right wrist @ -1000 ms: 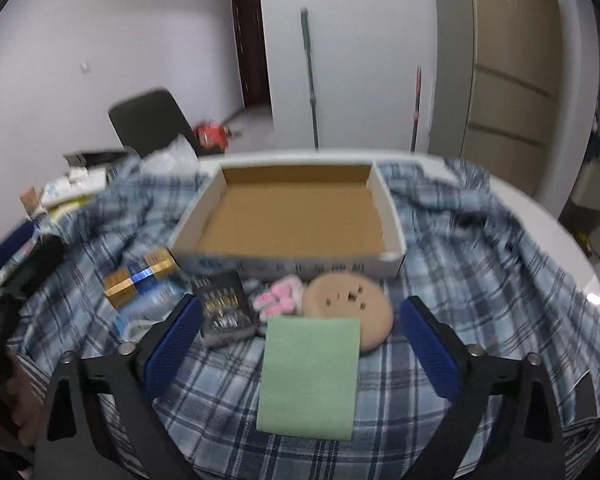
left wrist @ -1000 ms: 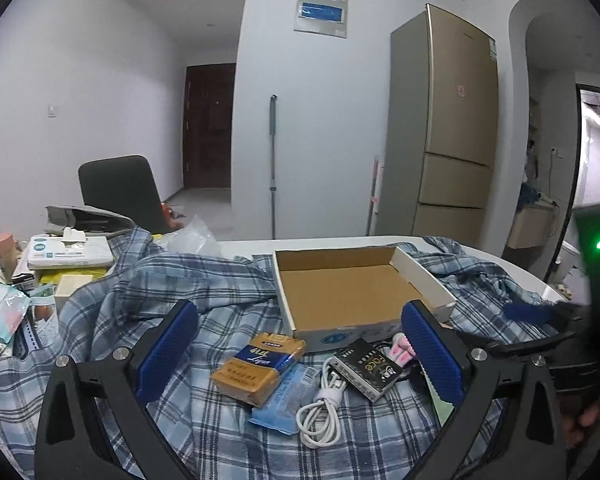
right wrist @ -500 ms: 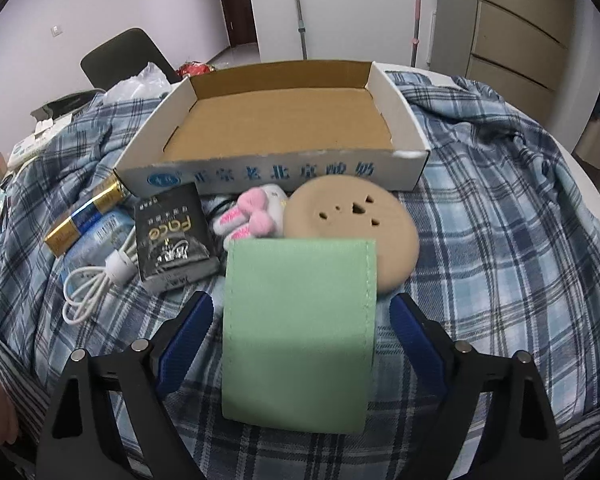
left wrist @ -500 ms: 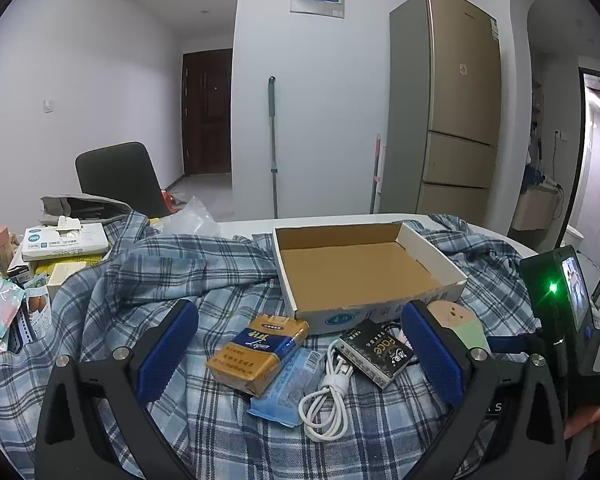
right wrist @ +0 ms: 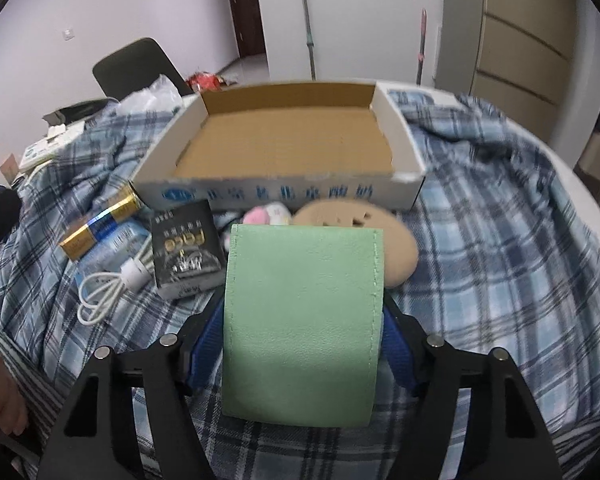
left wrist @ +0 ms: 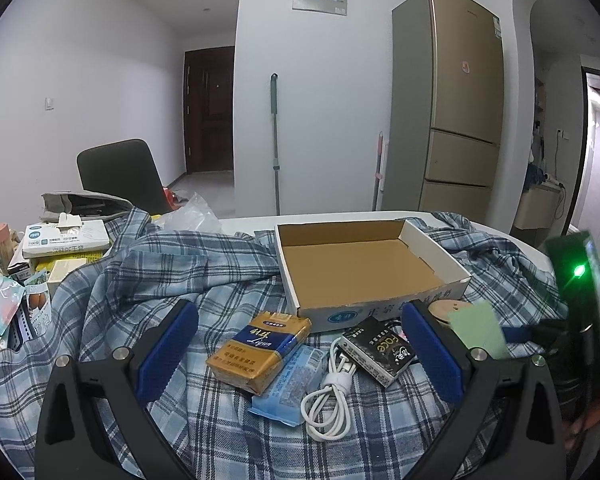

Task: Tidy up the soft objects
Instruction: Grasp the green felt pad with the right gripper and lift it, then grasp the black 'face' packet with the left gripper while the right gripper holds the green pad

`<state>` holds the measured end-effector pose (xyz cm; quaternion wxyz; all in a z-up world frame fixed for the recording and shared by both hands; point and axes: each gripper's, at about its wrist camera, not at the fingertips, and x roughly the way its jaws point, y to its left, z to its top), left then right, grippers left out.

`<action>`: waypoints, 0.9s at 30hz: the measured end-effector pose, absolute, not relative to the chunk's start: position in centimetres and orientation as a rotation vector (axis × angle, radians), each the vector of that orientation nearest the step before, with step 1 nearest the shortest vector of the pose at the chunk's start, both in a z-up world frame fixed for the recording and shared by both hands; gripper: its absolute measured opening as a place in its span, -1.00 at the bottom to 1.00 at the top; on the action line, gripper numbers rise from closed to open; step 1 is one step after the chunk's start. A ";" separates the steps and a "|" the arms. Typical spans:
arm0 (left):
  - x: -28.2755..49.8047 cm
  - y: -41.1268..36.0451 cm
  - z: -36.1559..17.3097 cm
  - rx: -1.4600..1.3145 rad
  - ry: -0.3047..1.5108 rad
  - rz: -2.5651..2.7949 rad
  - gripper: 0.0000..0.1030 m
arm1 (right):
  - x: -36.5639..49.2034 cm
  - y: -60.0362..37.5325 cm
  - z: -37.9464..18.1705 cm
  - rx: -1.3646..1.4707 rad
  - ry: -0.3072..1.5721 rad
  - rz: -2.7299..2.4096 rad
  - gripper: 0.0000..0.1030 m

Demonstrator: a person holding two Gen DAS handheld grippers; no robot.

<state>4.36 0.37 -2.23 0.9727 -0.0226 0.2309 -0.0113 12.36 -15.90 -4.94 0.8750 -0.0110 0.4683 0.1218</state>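
— Since half a second ago, what has moved?
— Closing from wide apart, the right gripper [right wrist: 304, 340] now pinches the green cloth [right wrist: 302, 320], raised off the plaid shirt [right wrist: 500, 264].
— Edges and room?
— Just ahead lie the tan sponge [right wrist: 400, 252] and pink plush [right wrist: 268, 215], touching the cardboard box [right wrist: 284, 194], its floor bare.
— The left gripper [left wrist: 300, 354]?
— Spread wide, holding nothing, above the cigarette pack [left wrist: 260, 350] and cable [left wrist: 328, 404].

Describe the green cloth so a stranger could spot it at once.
Find the shallow open cardboard box lying on the blue plaid shirt. Just in front of its printed front wall, the right gripper has its blue pads closed on the green cloth. It is the only flat, plain pale-green rectangle there, with a stitched edge, overlapping the round tan sponge.
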 end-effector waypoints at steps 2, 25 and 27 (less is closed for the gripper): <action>4.4 0.4 -2.3 -0.043 0.474 -0.023 1.00 | 12.3 -16.1 -4.2 -0.039 0.949 0.258 0.35; 5.9 -2.9 -3.2 0.099 0.589 -0.146 1.00 | 11.2 -19.3 -0.7 -0.049 0.602 0.226 0.35; 6.8 -3.5 -3.4 0.117 0.639 -0.191 1.00 | 11.0 -19.6 -0.6 -0.033 0.601 0.238 0.35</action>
